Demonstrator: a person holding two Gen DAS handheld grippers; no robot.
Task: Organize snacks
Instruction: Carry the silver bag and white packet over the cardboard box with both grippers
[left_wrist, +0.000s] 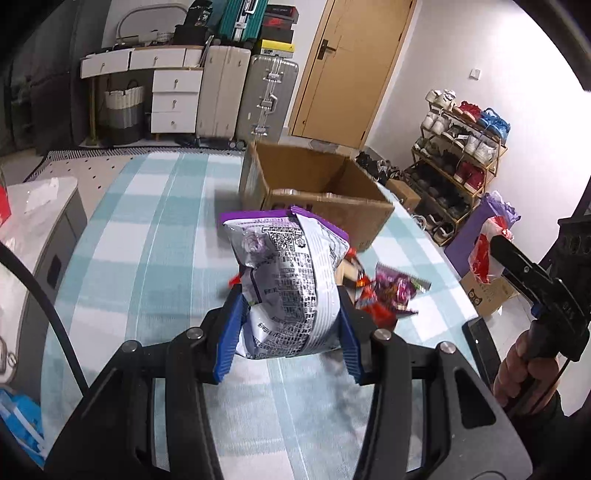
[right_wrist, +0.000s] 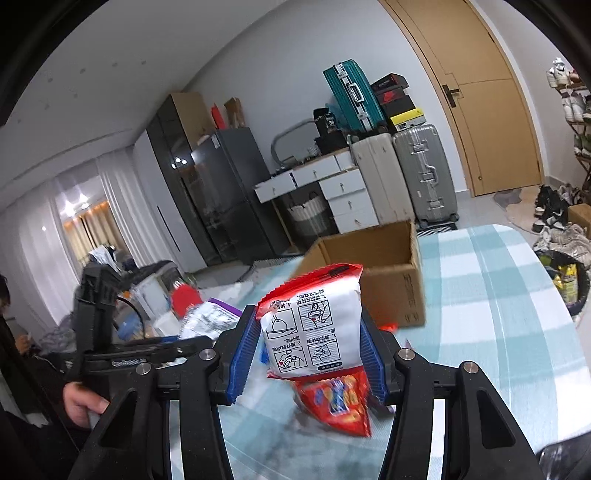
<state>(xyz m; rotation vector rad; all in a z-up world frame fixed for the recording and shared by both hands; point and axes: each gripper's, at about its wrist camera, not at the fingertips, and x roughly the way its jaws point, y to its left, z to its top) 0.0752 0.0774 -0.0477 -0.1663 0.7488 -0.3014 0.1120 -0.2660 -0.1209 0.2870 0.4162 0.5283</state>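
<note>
My left gripper (left_wrist: 290, 306) is shut on a white and purple snack bag (left_wrist: 288, 280), held upright above the checked tablecloth. My right gripper (right_wrist: 306, 332) is shut on a red and white snack pack (right_wrist: 312, 325), lifted off the table. An open cardboard box (left_wrist: 317, 184) stands on the table beyond both bags, also in the right wrist view (right_wrist: 384, 266). Loose snacks (left_wrist: 384, 291) lie to the right of the purple bag. A red snack packet (right_wrist: 338, 402) lies under the right gripper. The left gripper with its purple bag (right_wrist: 210, 317) shows at the left of the right wrist view.
The table (left_wrist: 155, 229) wears a teal and white checked cloth. A shoe rack (left_wrist: 458, 158) and bags stand on the floor to the right. Suitcases (left_wrist: 266, 96) and white drawers (left_wrist: 173, 99) line the far wall. A bin (right_wrist: 565, 280) sits beside the table edge.
</note>
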